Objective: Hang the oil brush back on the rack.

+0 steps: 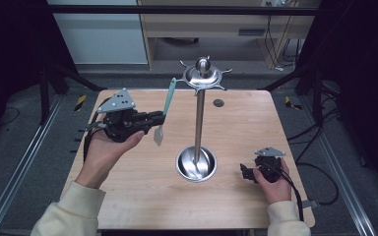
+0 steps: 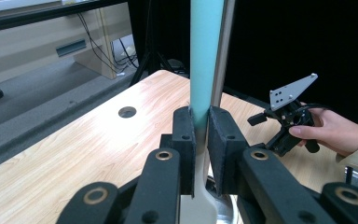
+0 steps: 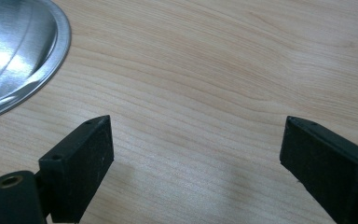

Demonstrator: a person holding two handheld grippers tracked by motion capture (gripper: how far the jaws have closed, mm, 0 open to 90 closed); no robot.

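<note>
A steel utensil stand [image 1: 199,113] rises from a round base [image 1: 196,164] at the table's middle, with a hooked crown [image 1: 203,74] on top. My left gripper [image 1: 157,118] is held above the table's left side, shut on a utensil [image 1: 163,110] with a teal handle and a pale head that points down. In the left gripper view the teal handle [image 2: 206,56] stands upright between the pads [image 2: 186,135], with the stand's pole [image 2: 223,51] just behind it. My right gripper [image 1: 246,172] rests low at the right of the base, open over bare wood [image 3: 196,154].
The wooden table [image 1: 142,196] has a small dark hole [image 1: 218,103] near its far edge. The round base's rim [image 3: 23,51] lies left of the right gripper's jaws. Dark frame bars and cables flank the table on both sides.
</note>
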